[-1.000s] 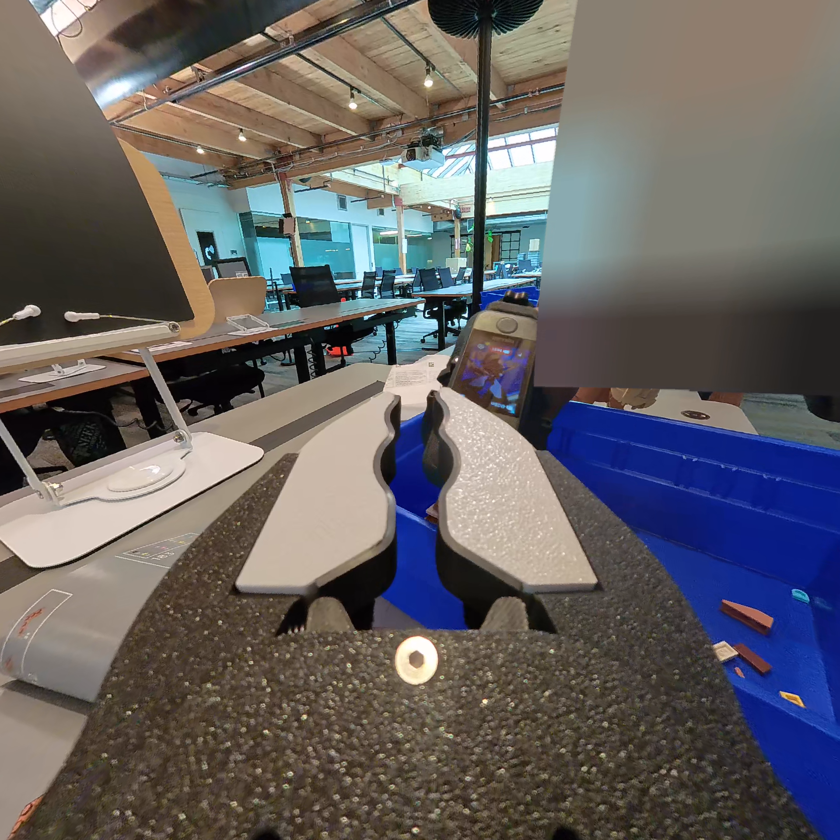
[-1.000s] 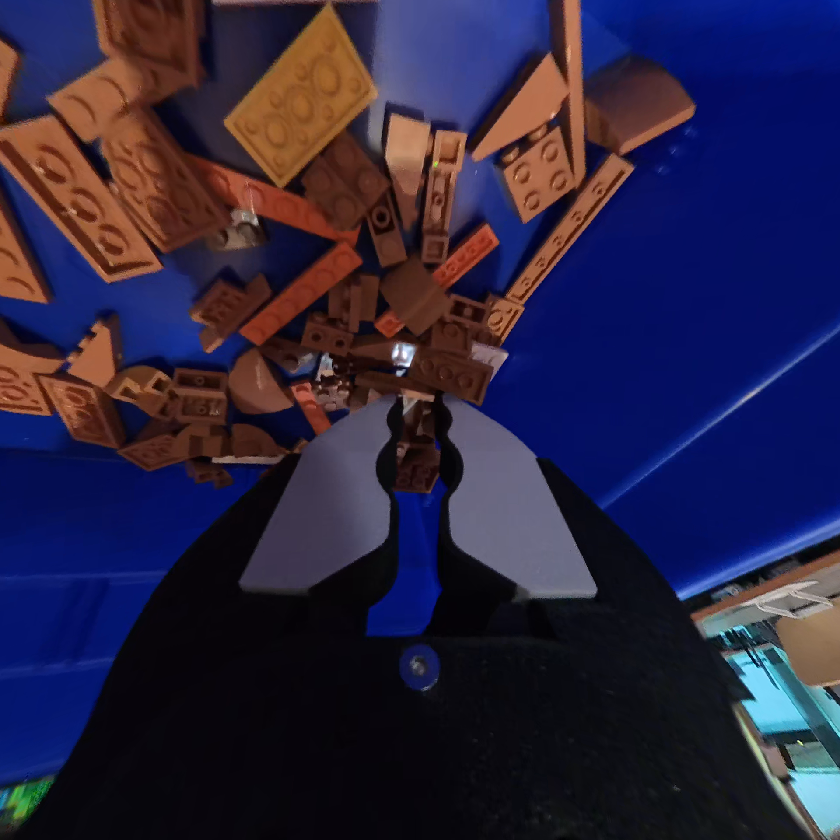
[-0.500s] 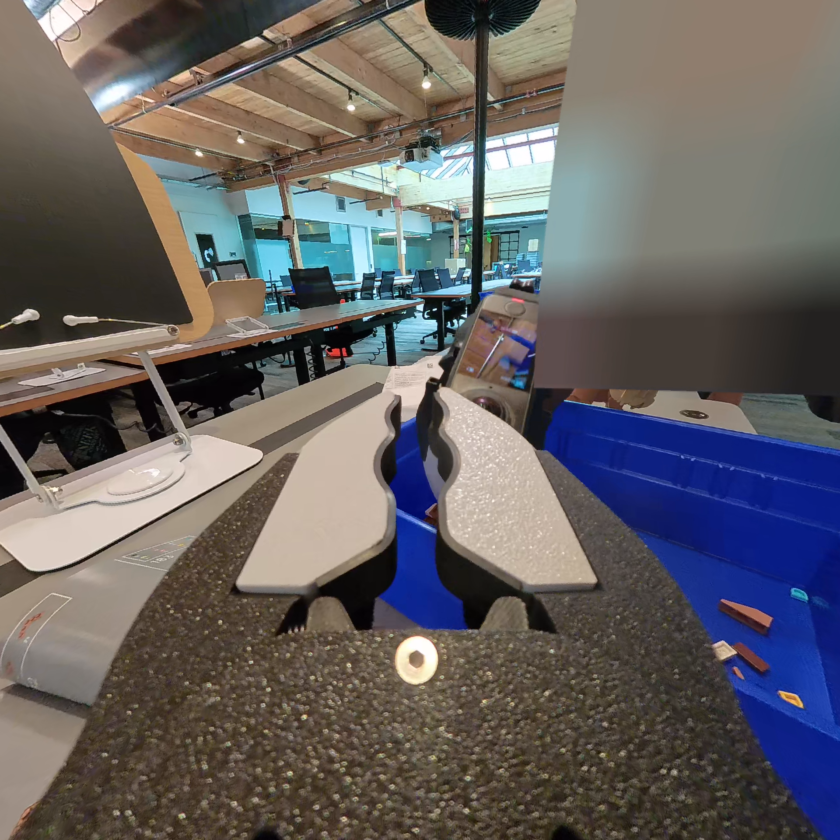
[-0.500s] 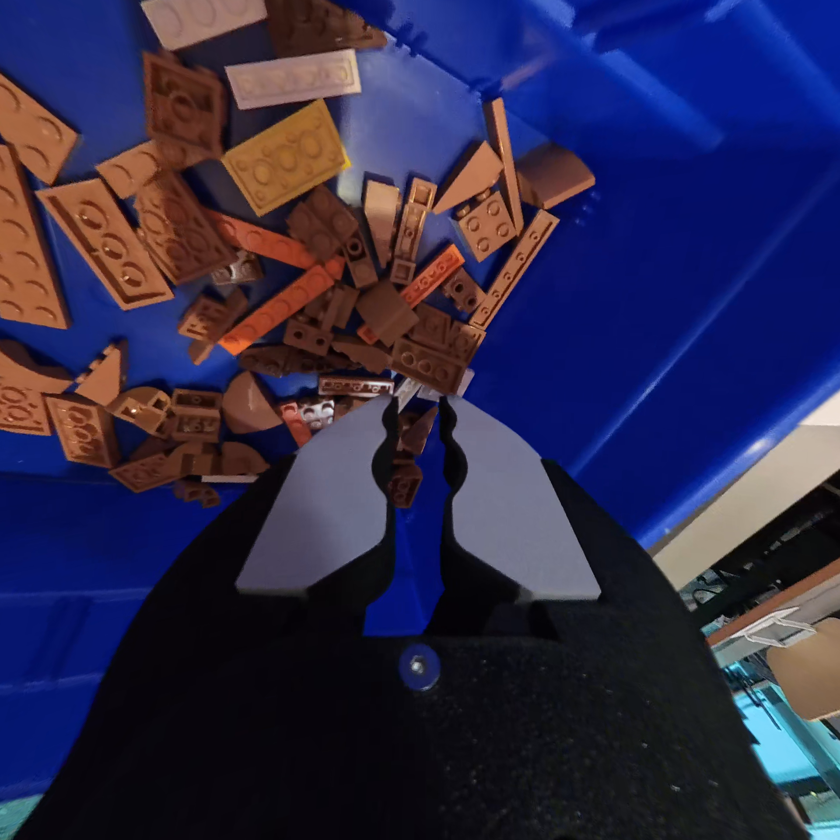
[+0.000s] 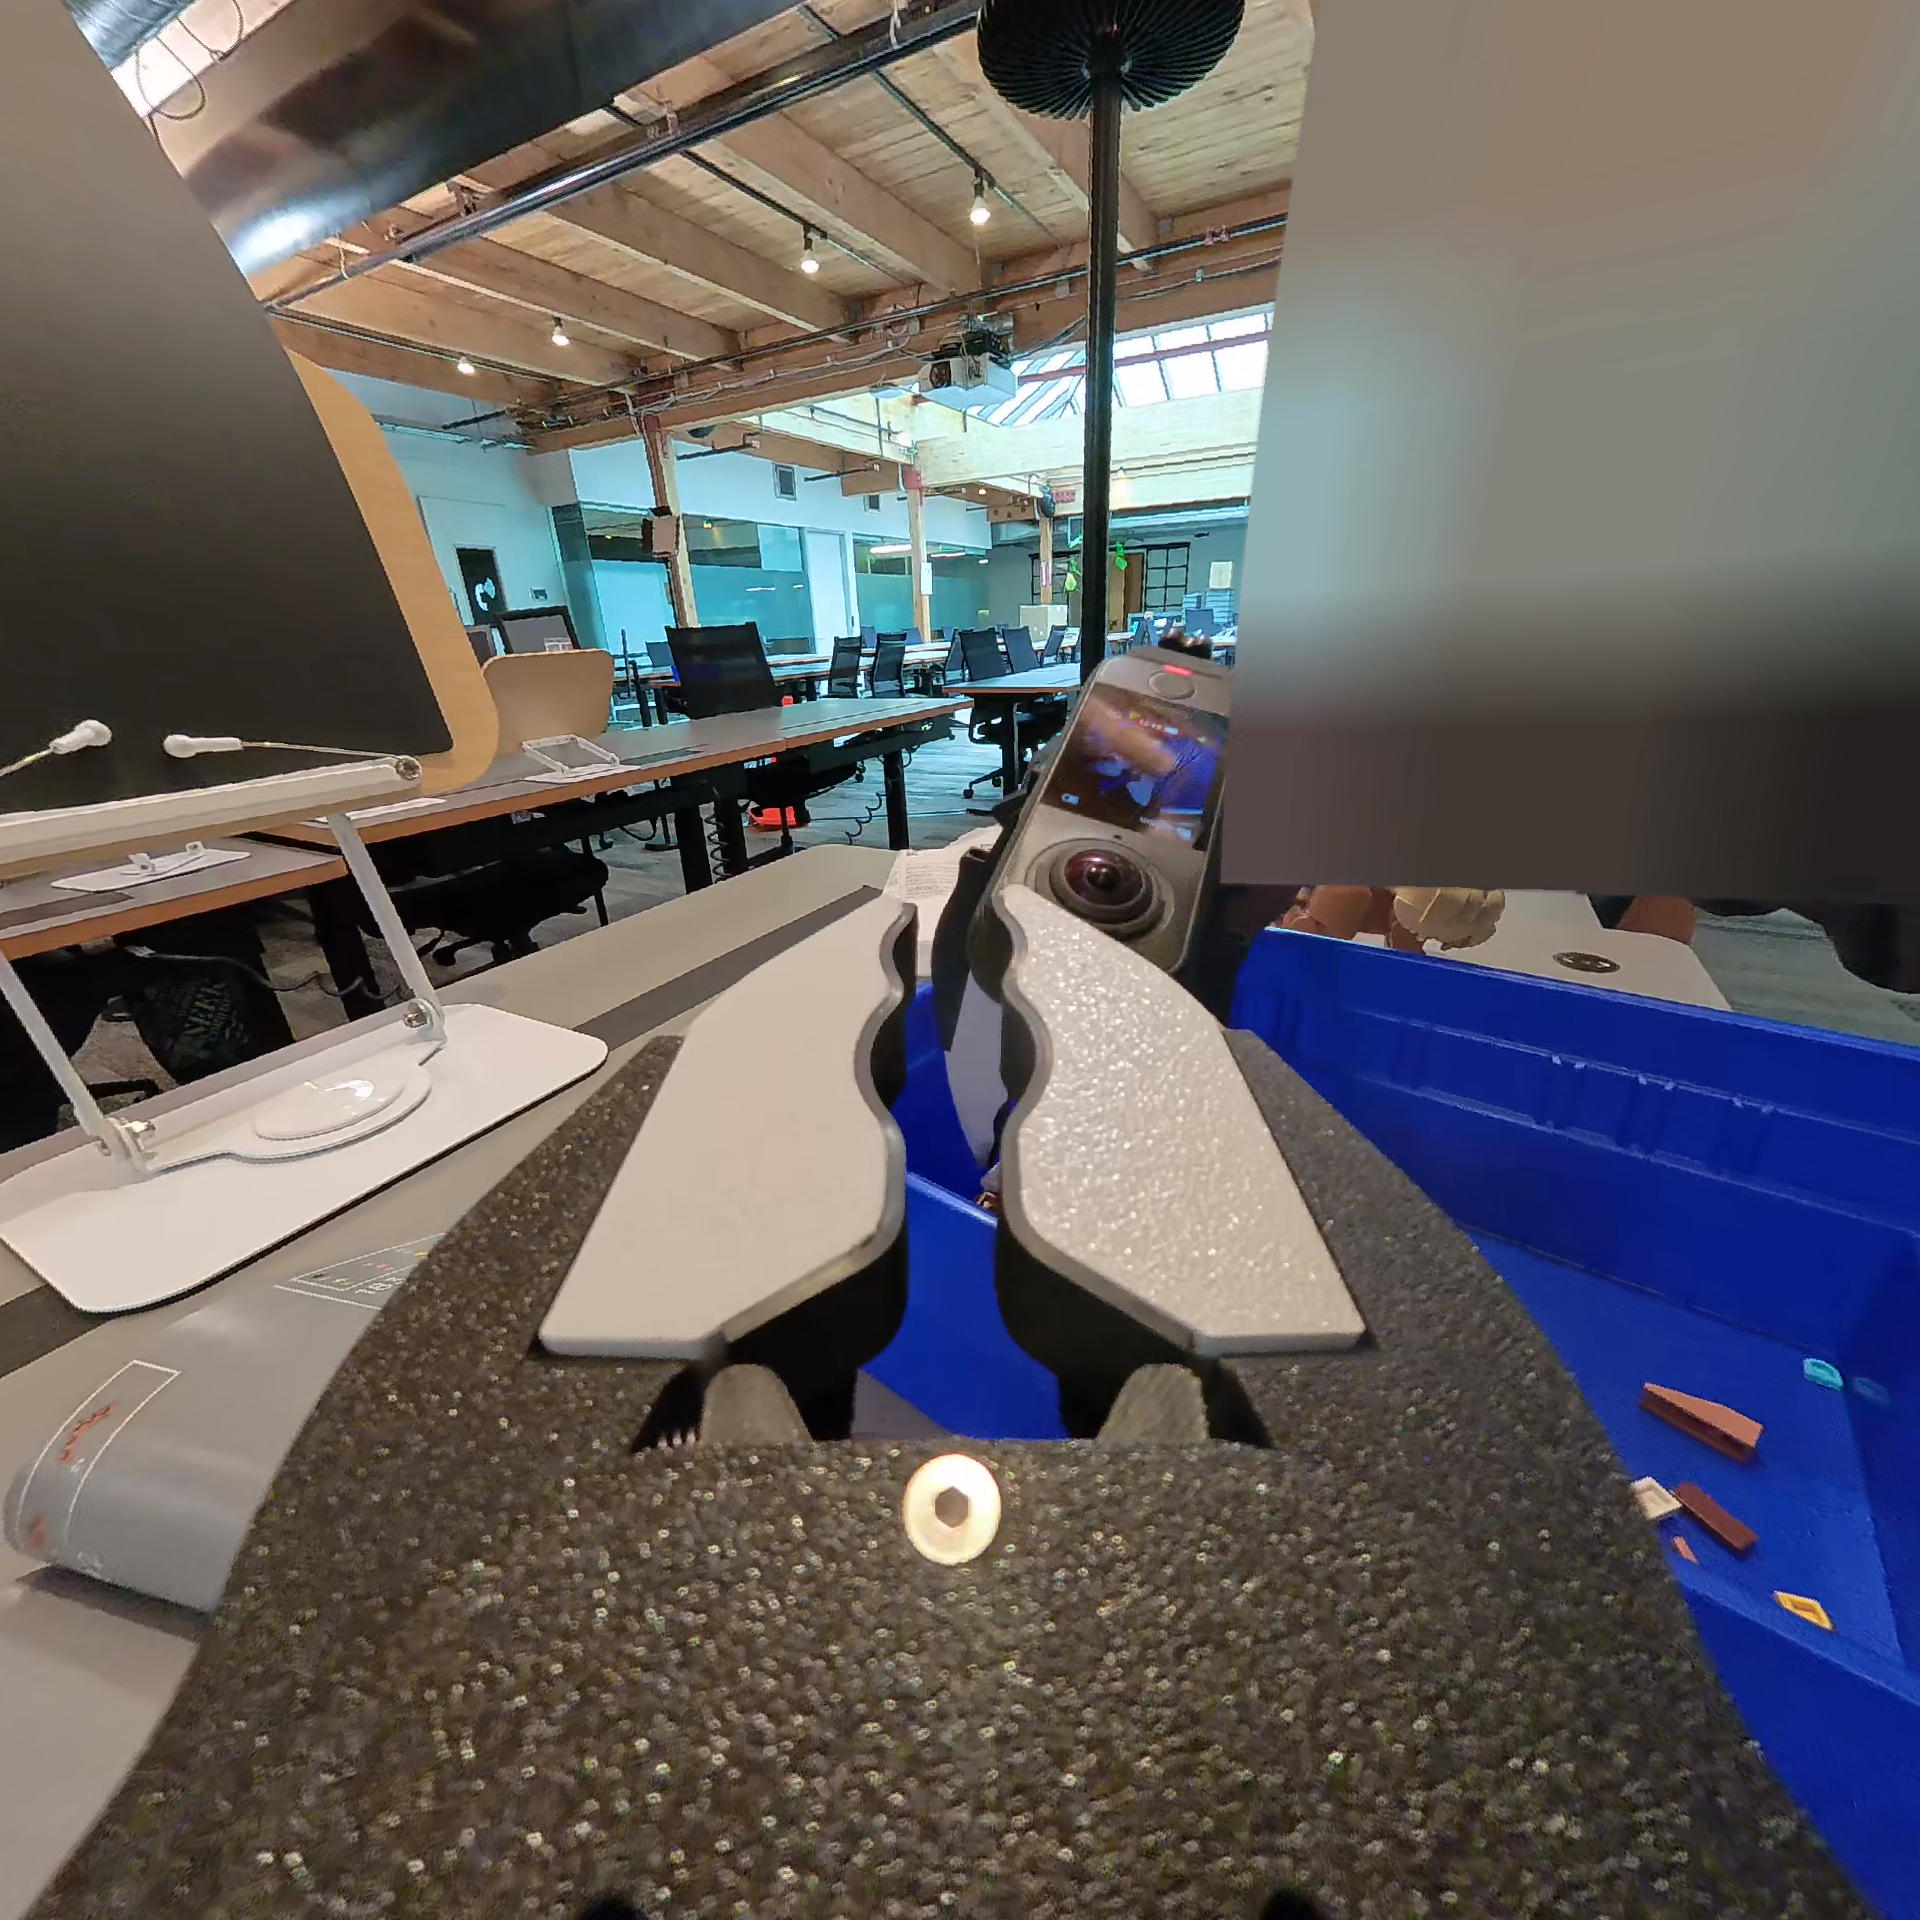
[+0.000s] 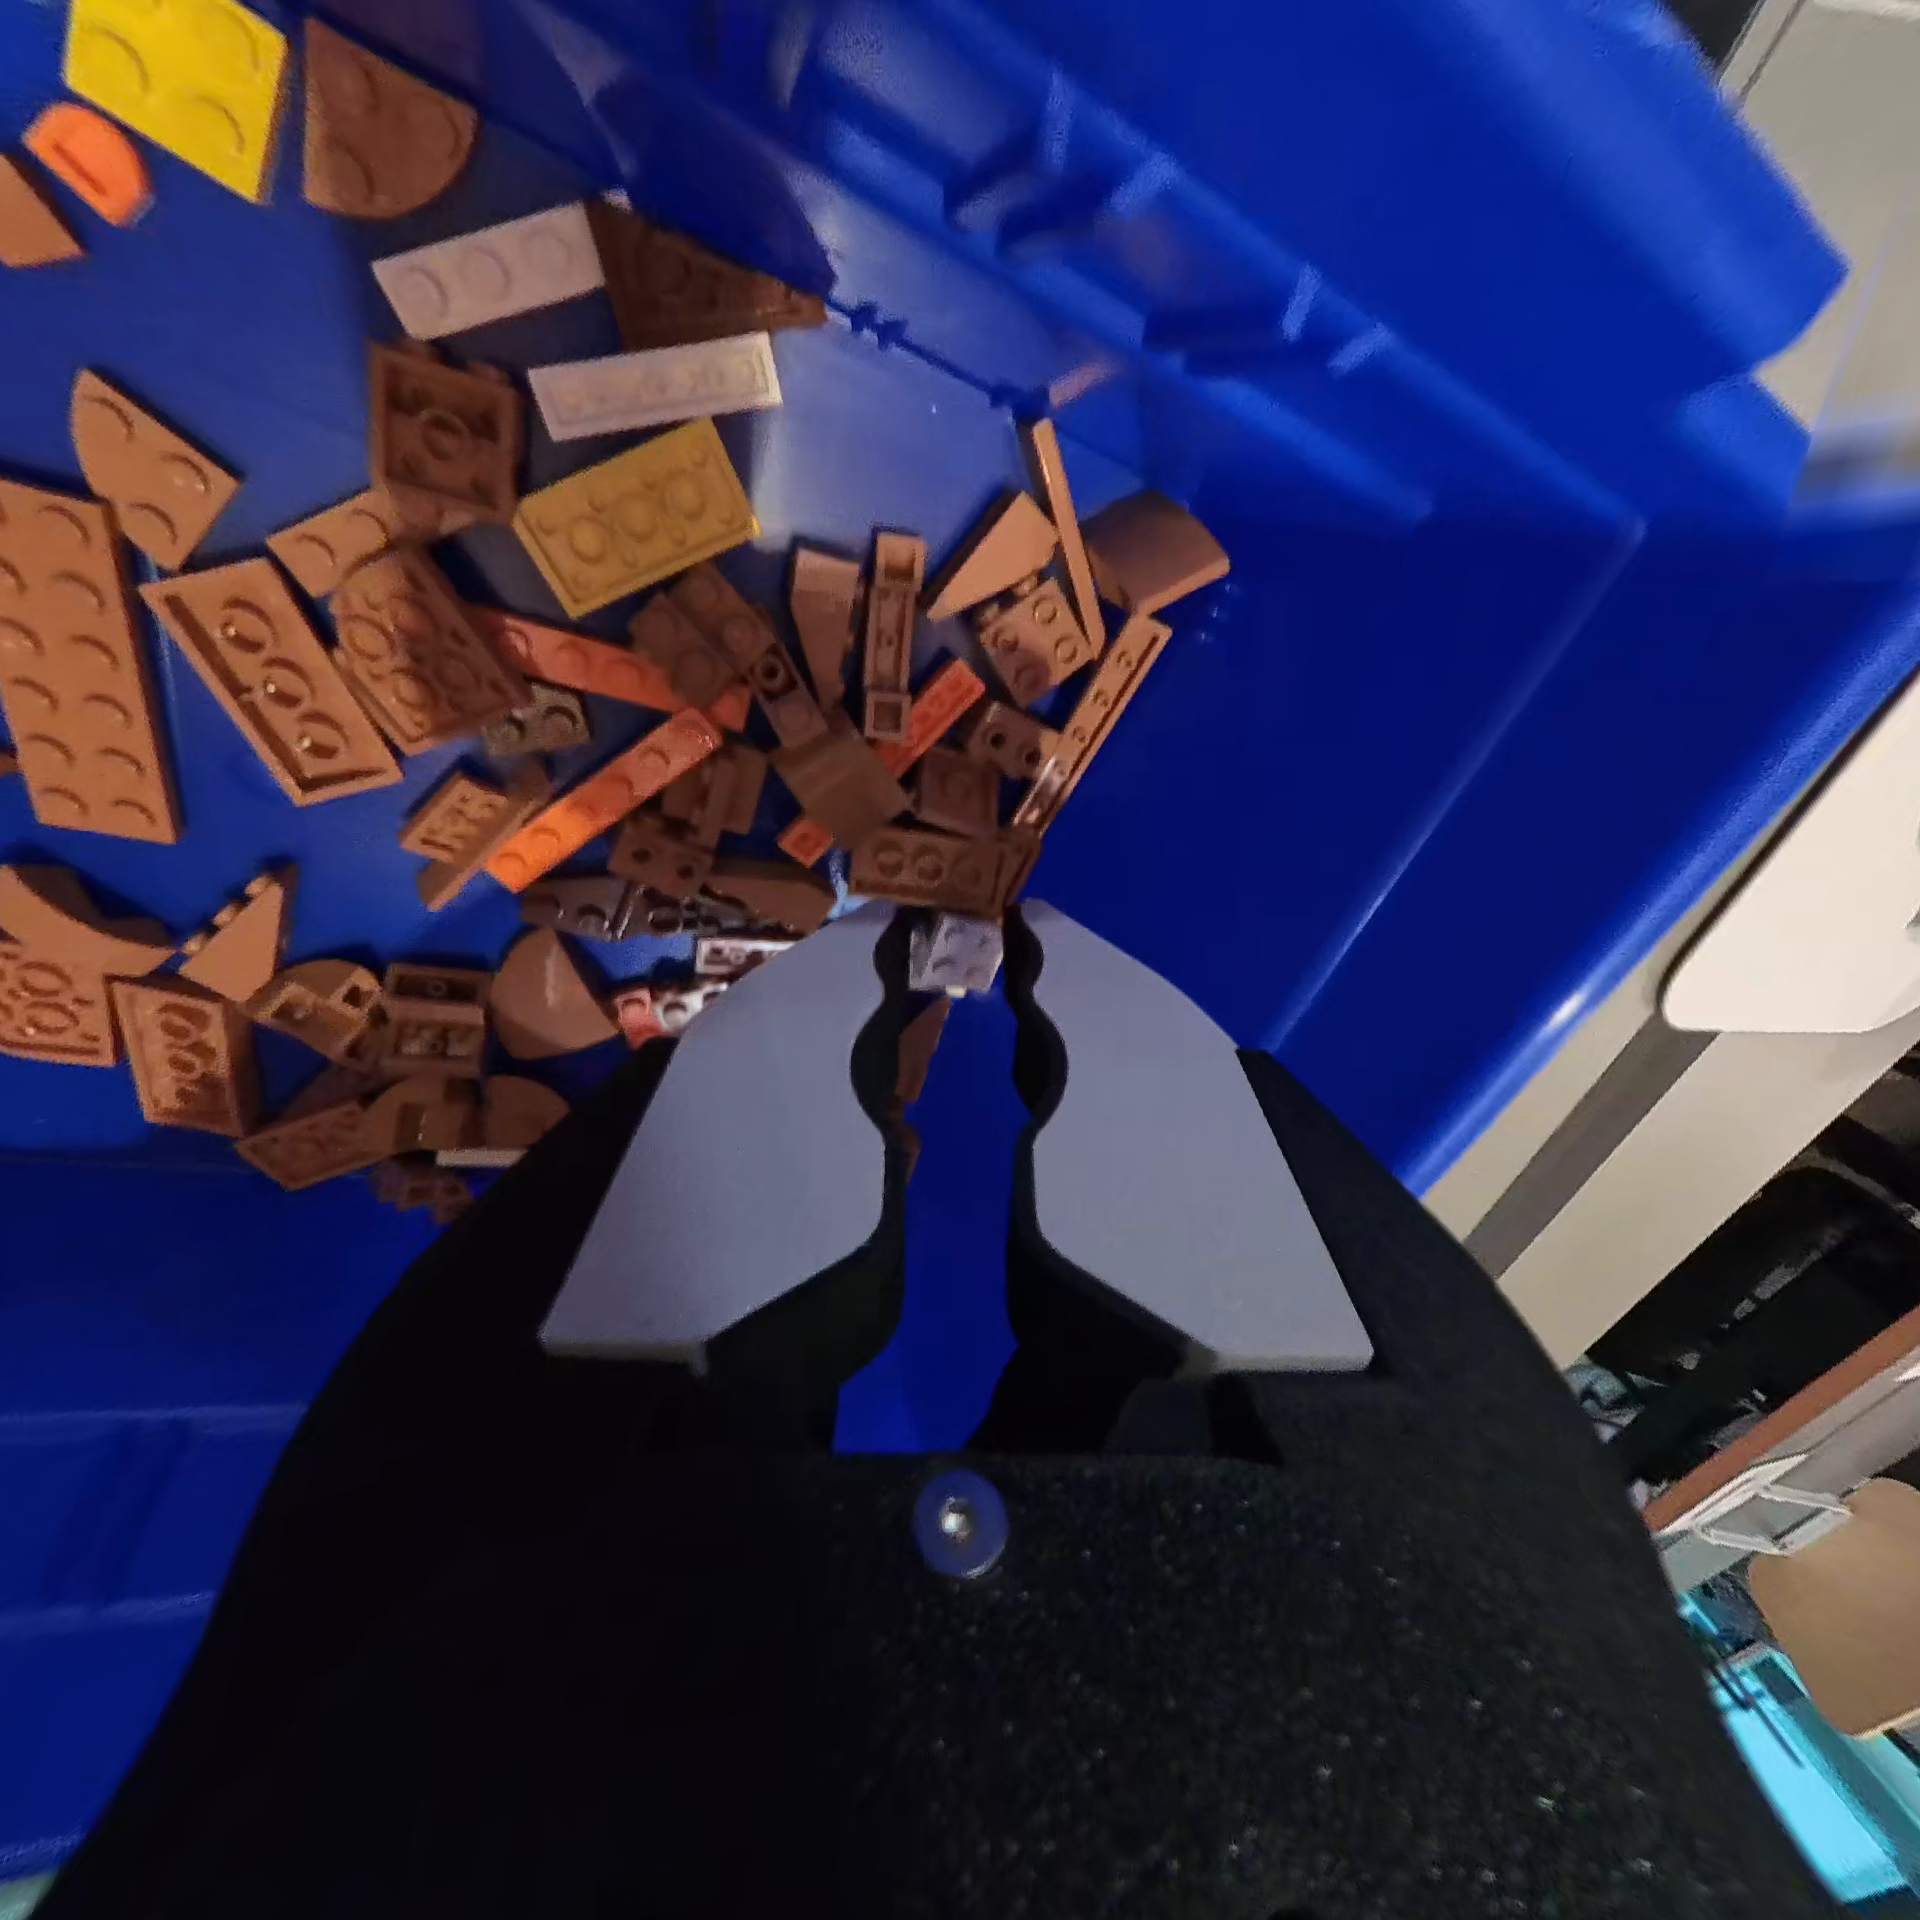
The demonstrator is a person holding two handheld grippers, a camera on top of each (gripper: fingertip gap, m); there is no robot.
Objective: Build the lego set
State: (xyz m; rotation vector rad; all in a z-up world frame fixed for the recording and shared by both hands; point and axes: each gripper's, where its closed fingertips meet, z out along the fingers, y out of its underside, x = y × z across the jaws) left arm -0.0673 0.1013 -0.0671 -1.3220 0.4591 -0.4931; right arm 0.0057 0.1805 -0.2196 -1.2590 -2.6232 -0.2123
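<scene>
My right gripper (image 6: pixel 956 925) is inside a blue bin (image 6: pixel 1351 520), above a pile of brown, orange and tan lego pieces (image 6: pixel 727 727). It is shut on a small light grey brick (image 6: pixel 954 956) held between its fingertips, clear of the pile. My left gripper (image 5: pixel 954 914) hangs above the near wall of the blue bin (image 5: pixel 1558 1091), its jaws almost together and holding nothing. The right gripper's camera body (image 5: pixel 1122 821) shows just beyond the left fingertips.
A yellow plate (image 6: pixel 634 514) and white plates (image 6: pixel 655 384) lie among the pieces. A few loose pieces (image 5: pixel 1699 1423) lie in the bin's right part. A white stand (image 5: pixel 291 1132) sits on the grey table (image 5: pixel 727 914) to the left. A black pole (image 5: pixel 1096 416) rises behind.
My right gripper has risen away from the pile with the small grey brick in its tips, so more of the bin shows. My left gripper has stayed in place.
</scene>
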